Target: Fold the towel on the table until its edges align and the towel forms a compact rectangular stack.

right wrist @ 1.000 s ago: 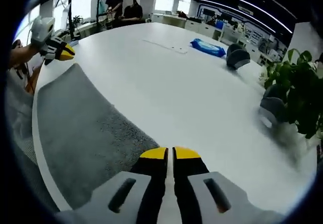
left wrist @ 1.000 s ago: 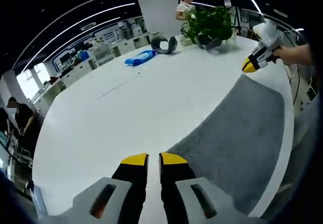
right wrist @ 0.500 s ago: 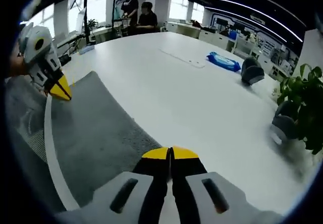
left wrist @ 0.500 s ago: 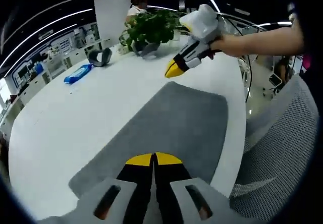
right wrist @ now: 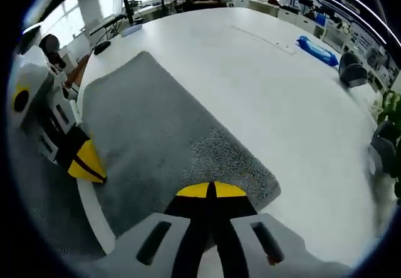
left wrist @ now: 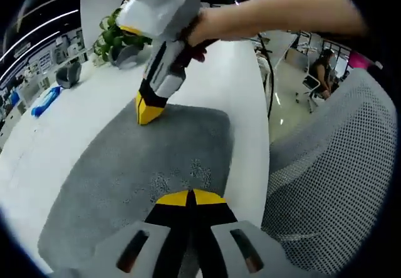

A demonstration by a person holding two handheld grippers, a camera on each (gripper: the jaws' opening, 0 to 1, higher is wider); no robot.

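A grey towel [left wrist: 144, 165] lies flat on the white bench [right wrist: 263, 96], along its near edge. The left gripper [left wrist: 190, 196], jaws pressed together with nothing between them, hangs over the towel's near end. The right gripper [right wrist: 211, 190], likewise closed and empty, sits above the towel's other end, its yellow tips at the cloth's edge.

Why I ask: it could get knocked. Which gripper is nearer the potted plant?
Right. The right gripper is at the towel edge facing the plant; the left gripper sits across the towel.
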